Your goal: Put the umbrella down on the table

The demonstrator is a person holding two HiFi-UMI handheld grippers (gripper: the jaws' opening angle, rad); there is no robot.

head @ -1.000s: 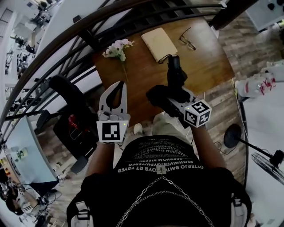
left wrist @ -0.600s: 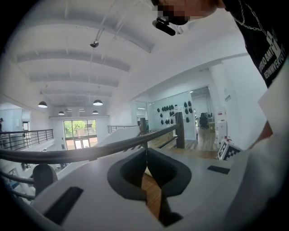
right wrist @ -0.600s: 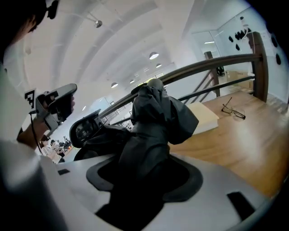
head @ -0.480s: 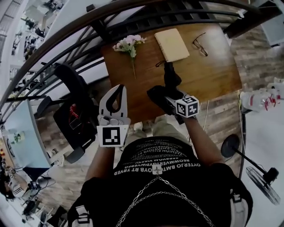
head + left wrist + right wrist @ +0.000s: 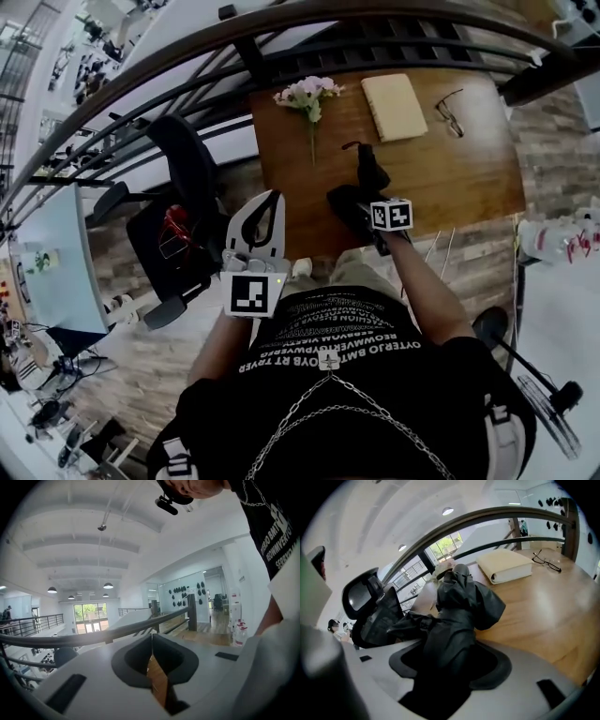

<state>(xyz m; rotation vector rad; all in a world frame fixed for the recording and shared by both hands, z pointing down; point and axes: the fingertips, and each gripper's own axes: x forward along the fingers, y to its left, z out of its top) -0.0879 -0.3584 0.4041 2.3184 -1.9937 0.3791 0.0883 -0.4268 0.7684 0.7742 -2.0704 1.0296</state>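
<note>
Umbrella [image 5: 368,172], one, black, folded, fabric bunched: clamped between the jaws of right gripper [image 5: 361,199], projecting ahead of them over the near half of wooden table [image 5: 469,178]; contact with the tabletop not determinable.

Office chair [image 5: 183,187], one, black: left of left gripper, off the table.

Left gripper [image 5: 272,202]: jaws closed tip to tip, nothing between them; at the table's near edge, left of right gripper, apart from umbrella.

Flowers [image 5: 309,94], one small bunch, pale pink on green stems: flat on the table, ahead of left gripper, slightly to its right.

Marker cubes, two, one per gripper: black-and-white square patterns, no lettering.

Notebook [image 5: 394,106], one, cream, closed: ahead of right gripper, beyond the umbrella's far end, not touching it.

Glasses [image 5: 452,98], one pair, dark-framed: ahead and right of right gripper, near the notebook's right edge.

Shirt [image 5: 328,356], black, behind both grippers: rows of white capitals, upside down in the head view, not reliably readable.
</note>
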